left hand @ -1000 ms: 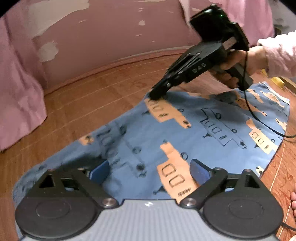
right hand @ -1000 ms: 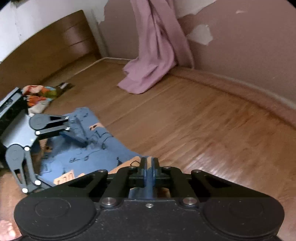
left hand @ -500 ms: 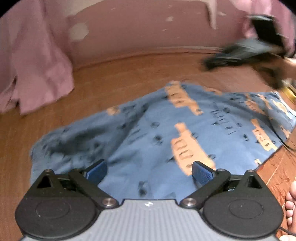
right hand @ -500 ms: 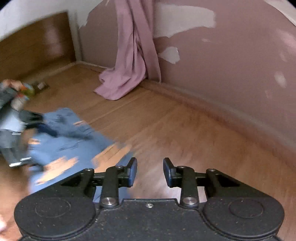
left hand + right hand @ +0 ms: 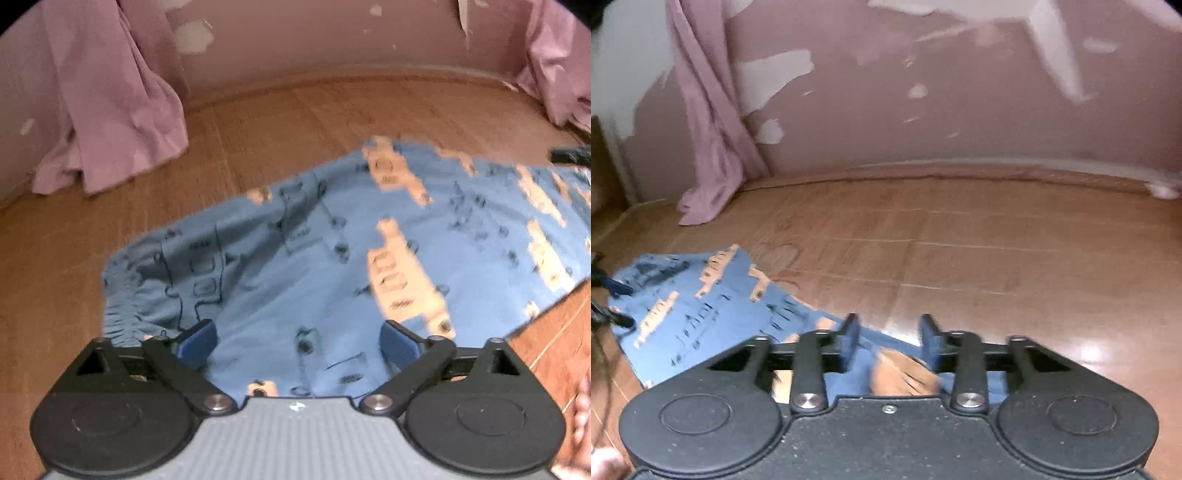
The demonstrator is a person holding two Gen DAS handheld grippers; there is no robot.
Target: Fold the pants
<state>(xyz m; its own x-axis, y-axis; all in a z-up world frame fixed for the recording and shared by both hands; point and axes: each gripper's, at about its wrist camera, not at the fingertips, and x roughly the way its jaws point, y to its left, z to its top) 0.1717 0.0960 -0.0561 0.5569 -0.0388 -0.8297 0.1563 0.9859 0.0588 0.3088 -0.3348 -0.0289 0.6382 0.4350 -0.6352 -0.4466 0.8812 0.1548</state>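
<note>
Now we have let go with our right tongs [image 5: 889, 334], and both they and our left tongs [image 5: 298, 338] are wide open, holding nothing. Our blue pants [image 5: 332, 258] lie flat on the floor [image 5: 960, 258], ready for another fold.

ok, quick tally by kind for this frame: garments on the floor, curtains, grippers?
Blue printed pants: 1, spread on the wood floor
Pink curtains: 2, one at the left, one at the far right of the left wrist view
Grippers: 2, left gripper and right gripper, both open
Total: 5
</note>
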